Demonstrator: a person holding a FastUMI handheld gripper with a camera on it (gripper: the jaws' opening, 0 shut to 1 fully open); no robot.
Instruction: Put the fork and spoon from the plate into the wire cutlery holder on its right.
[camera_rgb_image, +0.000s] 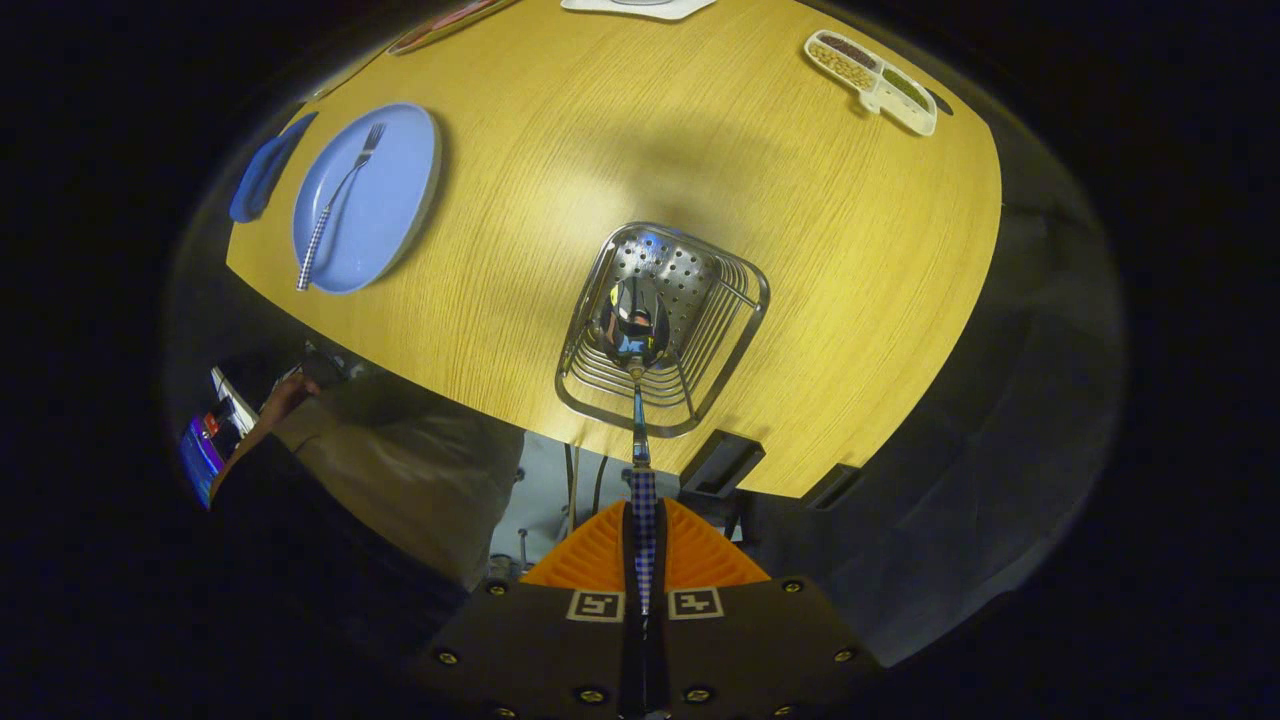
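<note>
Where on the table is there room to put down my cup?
The widest bare wood lies between the blue plate with the fork and the wire cutlery holder, and between the holder and the divided snack tray. It is crowded over the holder, where the gripper holds the spoon.

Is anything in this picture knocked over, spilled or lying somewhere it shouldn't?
Nothing stands out. The gripper is shut on the spoon, its bowl hanging over the wire cutlery holder. The fork lies flat on the plate, nothing spilled.
</note>
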